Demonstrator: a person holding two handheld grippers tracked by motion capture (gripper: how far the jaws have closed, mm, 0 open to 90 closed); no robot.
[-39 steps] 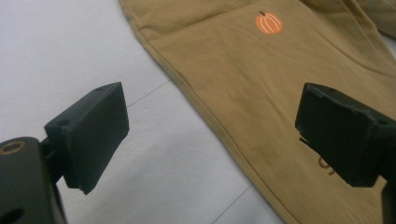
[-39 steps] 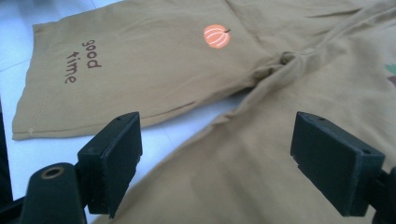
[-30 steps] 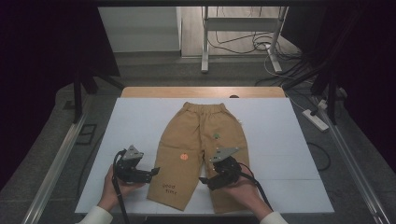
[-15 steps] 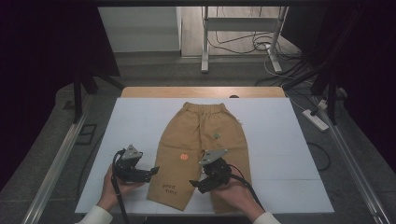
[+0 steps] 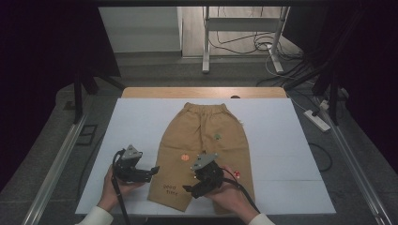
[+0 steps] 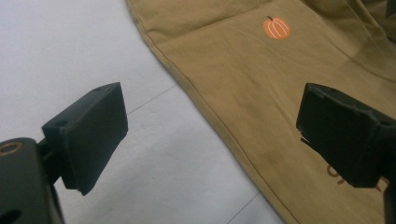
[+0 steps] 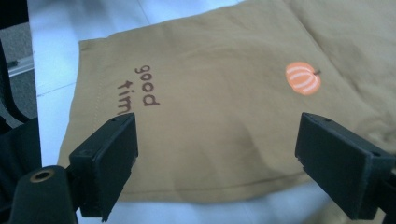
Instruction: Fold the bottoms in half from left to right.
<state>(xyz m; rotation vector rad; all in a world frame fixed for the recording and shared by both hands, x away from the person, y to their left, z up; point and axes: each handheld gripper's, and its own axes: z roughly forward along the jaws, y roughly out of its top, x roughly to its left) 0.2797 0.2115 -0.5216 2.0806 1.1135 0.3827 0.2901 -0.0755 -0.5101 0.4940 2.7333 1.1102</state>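
Since a second ago, the right gripper (image 5: 195,185) has swung left over the hem; the left gripper (image 5: 149,172) stays beside the trousers (image 5: 206,136), both with jaws spread, empty. Lying mid-table (image 5: 141,122), the tan trousers run lengthwise, waistband far, hems near. Small pumpkin print (image 7: 302,78); brown writing (image 7: 138,91) reads "good tim".

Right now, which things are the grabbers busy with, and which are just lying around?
In use: tan trousers; left gripper and right gripper, both open at the leg ends.

Lying about: power strip and cables on the floor.
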